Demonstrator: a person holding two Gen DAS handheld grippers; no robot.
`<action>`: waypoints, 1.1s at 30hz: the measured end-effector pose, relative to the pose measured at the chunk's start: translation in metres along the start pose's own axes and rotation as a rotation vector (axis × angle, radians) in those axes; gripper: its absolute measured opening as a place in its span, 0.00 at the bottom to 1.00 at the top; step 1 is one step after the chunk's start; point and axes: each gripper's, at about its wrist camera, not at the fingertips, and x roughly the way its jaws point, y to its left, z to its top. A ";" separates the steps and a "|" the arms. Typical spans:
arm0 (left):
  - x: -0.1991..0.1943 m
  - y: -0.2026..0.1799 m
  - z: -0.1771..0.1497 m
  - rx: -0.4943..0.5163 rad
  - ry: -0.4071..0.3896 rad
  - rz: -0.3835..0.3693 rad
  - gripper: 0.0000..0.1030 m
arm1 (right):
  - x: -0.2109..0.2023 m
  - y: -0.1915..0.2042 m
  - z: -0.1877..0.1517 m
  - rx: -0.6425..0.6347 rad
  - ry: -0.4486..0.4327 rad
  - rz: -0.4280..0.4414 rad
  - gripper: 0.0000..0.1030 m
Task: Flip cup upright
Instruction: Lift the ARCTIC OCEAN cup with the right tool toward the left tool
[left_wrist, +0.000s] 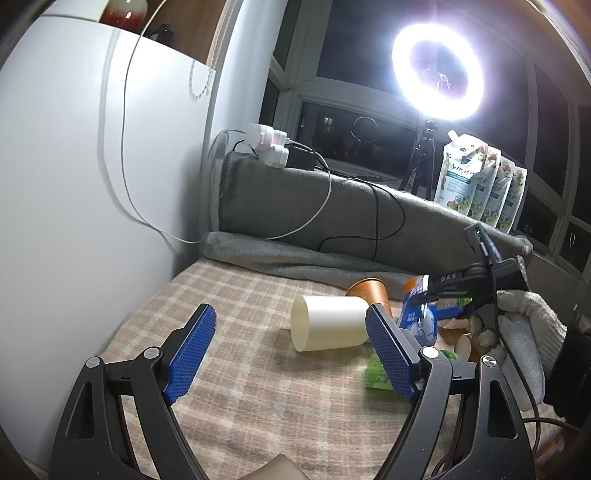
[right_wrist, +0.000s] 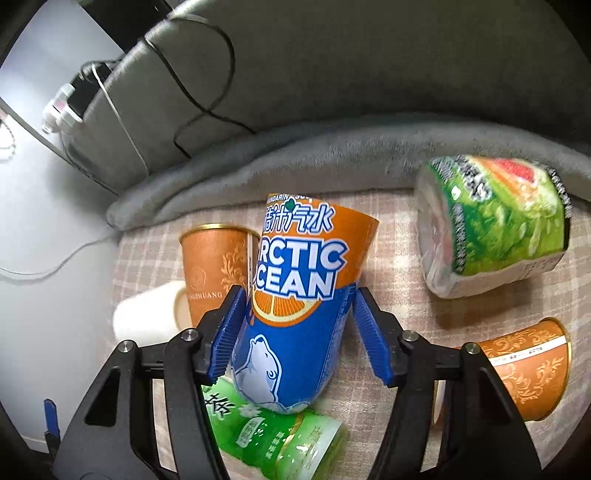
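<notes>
In the right wrist view a blue and orange "Arctic Ocean" cup (right_wrist: 295, 306) stands tilted between the blue pads of my right gripper (right_wrist: 297, 317). The left pad touches it; the right pad shows a small gap. My left gripper (left_wrist: 291, 332) is open and empty above the plaid cloth (left_wrist: 236, 369). A white cup (left_wrist: 328, 323) lies on its side just beyond it, mouth to the left. The right gripper (left_wrist: 424, 295) with the blue cup (left_wrist: 417, 317) also shows in the left wrist view, held by a gloved hand.
An orange cup (right_wrist: 214, 266) stands mouth down behind the blue cup. Another orange cup (right_wrist: 524, 369) lies at the right. A green watermelon cup (right_wrist: 495, 221) lies at the back right, a green cup (right_wrist: 273, 432) in front. Grey cushion (left_wrist: 332, 206), cables and ring light (left_wrist: 437, 72) behind.
</notes>
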 end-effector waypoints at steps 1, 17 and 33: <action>-0.001 -0.001 0.000 0.002 -0.001 0.000 0.81 | -0.005 0.000 0.001 -0.002 -0.014 0.005 0.61; -0.010 -0.023 0.001 0.045 0.006 -0.055 0.81 | -0.117 -0.008 -0.028 -0.132 -0.166 0.123 0.60; 0.011 -0.061 -0.021 0.023 0.231 -0.228 0.81 | -0.124 -0.058 -0.127 -0.248 0.108 0.159 0.60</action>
